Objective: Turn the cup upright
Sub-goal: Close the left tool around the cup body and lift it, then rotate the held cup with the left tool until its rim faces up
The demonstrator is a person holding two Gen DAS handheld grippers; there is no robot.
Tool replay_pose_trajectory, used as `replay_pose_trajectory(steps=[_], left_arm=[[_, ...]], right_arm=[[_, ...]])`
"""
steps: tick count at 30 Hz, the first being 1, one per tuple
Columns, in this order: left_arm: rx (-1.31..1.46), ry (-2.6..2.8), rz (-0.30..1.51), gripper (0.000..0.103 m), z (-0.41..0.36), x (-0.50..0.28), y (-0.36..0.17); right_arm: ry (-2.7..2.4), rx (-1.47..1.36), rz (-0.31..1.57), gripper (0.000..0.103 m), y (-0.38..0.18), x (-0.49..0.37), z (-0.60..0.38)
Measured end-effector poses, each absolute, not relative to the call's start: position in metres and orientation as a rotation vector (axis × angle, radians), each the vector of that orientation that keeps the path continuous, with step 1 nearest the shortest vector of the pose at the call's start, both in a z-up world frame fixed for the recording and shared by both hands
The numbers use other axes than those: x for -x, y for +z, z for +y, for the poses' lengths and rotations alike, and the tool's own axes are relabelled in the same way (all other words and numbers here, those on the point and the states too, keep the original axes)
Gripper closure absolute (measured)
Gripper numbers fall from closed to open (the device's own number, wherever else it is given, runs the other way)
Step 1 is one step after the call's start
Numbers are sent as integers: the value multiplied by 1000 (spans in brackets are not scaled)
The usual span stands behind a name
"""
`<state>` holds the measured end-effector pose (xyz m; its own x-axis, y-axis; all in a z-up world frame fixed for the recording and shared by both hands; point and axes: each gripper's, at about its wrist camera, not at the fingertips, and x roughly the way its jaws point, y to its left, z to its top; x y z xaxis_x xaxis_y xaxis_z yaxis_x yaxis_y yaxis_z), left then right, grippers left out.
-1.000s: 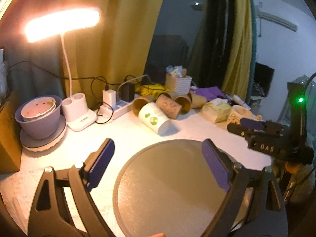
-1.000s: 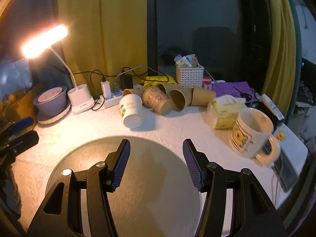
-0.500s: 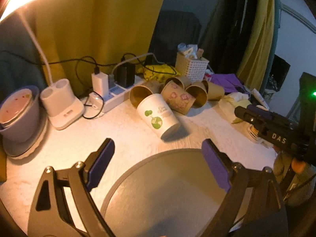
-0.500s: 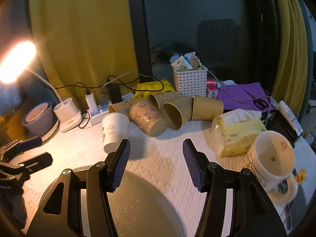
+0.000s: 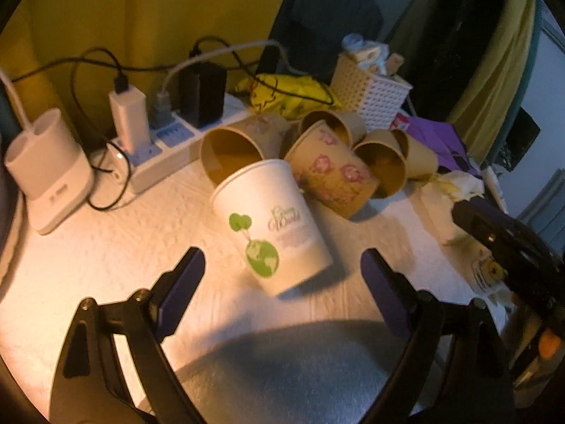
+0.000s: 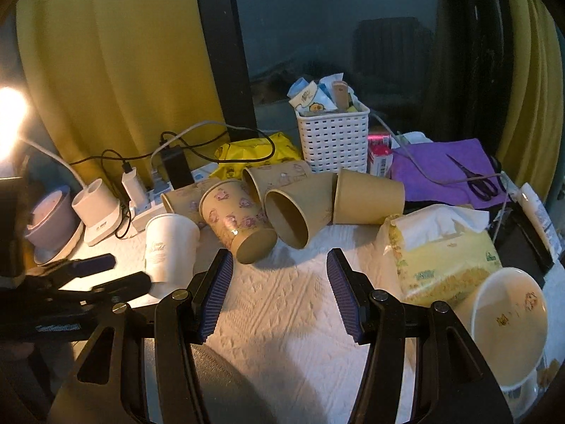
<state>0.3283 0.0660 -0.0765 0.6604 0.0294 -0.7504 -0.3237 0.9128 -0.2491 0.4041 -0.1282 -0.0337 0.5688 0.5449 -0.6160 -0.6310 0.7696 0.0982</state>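
Left gripper [image 5: 282, 275]: spread wide, nothing held, ribbed purple pads apart from everything; also seen lower left of right wrist view [image 6: 102, 272].
White cup [image 5: 270, 224], center of left wrist view: smooth paper, tapered, green globe print, lying tilted on its side, rim toward upper left, base toward lower right. Sits just ahead of the open fingers, between their tips but not touched. Rests against the pile of brown cups [image 5: 332, 173] behind.
Tabletop [image 5: 106, 233]: white, embossed like paper towel. Gray round mat [image 5: 282, 371] at bottom edge.
Right gripper [image 6: 279, 289]: moderately open, empty, ridged blue-purple pads, aimed at bare tabletop below the brown cups, floral-printed and plain, all on their sides.
Right side of frame: yellow tissue pack [image 6: 441, 251], soft plastic, white tissue poking out; glossy ceramic mug [image 6: 508, 325] at lower right.
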Motion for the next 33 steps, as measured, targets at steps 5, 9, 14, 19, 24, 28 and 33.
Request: replay_pose_trajectory(steps=[5,9,14,19,24,28,33], left_arm=[[392,200,876,13,69,-353,-91],[415,194,892,32,74,-359,-98],[414,181,883,36,76,-354,-96],[404,154,865,37,72,-333,-87],[369,113,843,37,61,-306,-75],[350,75,822,37,52,-281,-67],[304,21,785,37,37,-241,-58]], right_arm=[[707,137,685,45,-40,-414,-122],[707,133,702,45,-47,-417,-121],[705,146,707,45,-47,-415,-117],[701,145,703,45,-40,-402,-118],[700,149,685,45,-31,-378,-119],[694,145,679,45,-25,-355,-121],[695,125,677,45,-20,-322,-125]])
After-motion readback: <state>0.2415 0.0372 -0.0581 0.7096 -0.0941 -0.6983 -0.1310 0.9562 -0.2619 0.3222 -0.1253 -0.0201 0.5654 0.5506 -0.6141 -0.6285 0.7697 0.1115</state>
